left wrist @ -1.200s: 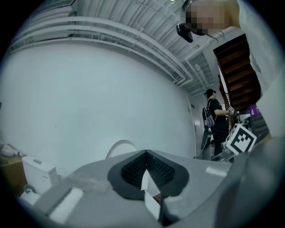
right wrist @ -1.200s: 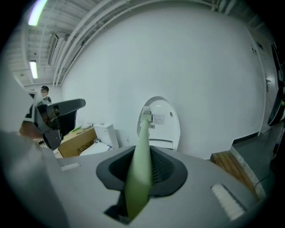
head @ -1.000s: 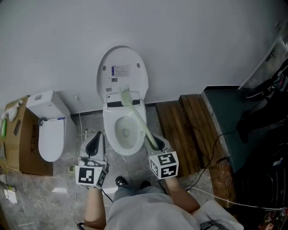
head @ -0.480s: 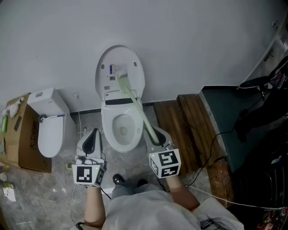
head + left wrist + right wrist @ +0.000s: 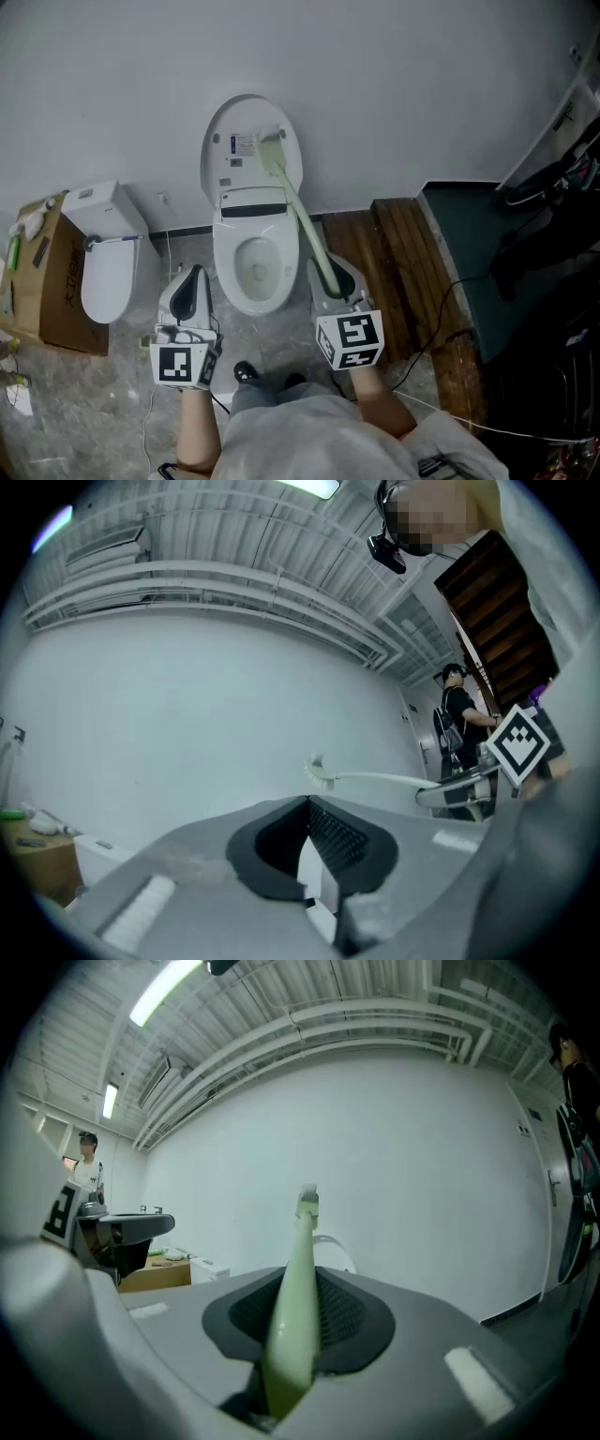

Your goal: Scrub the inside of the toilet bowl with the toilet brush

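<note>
1. Toilet brush [image 5: 298, 211]: pale green, with a long slim handle and a small bristle head. It is held in the air, slanting from beside the bowl's right side up to the raised lid [image 5: 230, 141]; the head shows in front of the lid, and I cannot tell whether it touches; it is not in the bowl.
2. Handling, by my judgement: light; the handle looks like stiff plastic, though likely to flex a little over its length; the bristles look soft; the smooth, rounded shaft may twist or slip under scrubbing pressure. The thick lower end is the place to hold it, and that is where I have it.
3. Right gripper [image 5: 330, 281]: the jaws are closed on the brush's lower handle; in the right gripper view the shaft [image 5: 292, 1307] runs straight out between the ribbed pads.
4. Left gripper [image 5: 190, 291]: the jaws are brought together with nothing between them; it hangs left of the bowl, touching nothing. Its own view shows the brush [image 5: 375, 780] crossing ahead against the wall.
5. Toilet bowl [image 5: 221, 267]: white, with the seat and lid up, open between my two grippers; not yet scrubbed, as far as I can judge.
6. Surroundings: a second toilet [image 5: 103, 262] and a cardboard box [image 5: 47, 281] stand at left; wooden planks [image 5: 375, 262] lie at right.
</note>
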A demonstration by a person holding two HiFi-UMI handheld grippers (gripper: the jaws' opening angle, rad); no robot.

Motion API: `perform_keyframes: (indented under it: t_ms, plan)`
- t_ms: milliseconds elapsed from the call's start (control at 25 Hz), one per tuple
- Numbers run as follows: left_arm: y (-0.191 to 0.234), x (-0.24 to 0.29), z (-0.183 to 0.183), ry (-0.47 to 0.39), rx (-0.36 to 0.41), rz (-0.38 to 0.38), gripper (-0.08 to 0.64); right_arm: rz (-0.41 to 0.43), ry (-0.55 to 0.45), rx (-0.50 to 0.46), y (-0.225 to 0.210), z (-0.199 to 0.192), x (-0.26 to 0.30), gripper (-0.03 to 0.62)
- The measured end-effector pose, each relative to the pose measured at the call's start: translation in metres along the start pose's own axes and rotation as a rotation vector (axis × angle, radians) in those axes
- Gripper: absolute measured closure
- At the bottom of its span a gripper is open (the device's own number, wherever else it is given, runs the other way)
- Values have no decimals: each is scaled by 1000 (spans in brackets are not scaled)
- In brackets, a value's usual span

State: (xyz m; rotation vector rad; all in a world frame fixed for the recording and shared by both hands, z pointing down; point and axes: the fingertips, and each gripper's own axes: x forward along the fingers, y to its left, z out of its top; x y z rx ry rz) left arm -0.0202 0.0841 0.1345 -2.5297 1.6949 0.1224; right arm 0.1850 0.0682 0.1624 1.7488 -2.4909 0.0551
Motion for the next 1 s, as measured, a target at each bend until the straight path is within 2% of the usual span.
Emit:
perform_keyframes:
  t_ms: [1000]
  plan:
    - [0,10,-2,5,-35,8,560,-8,-68,-30,-5,15,6,514]
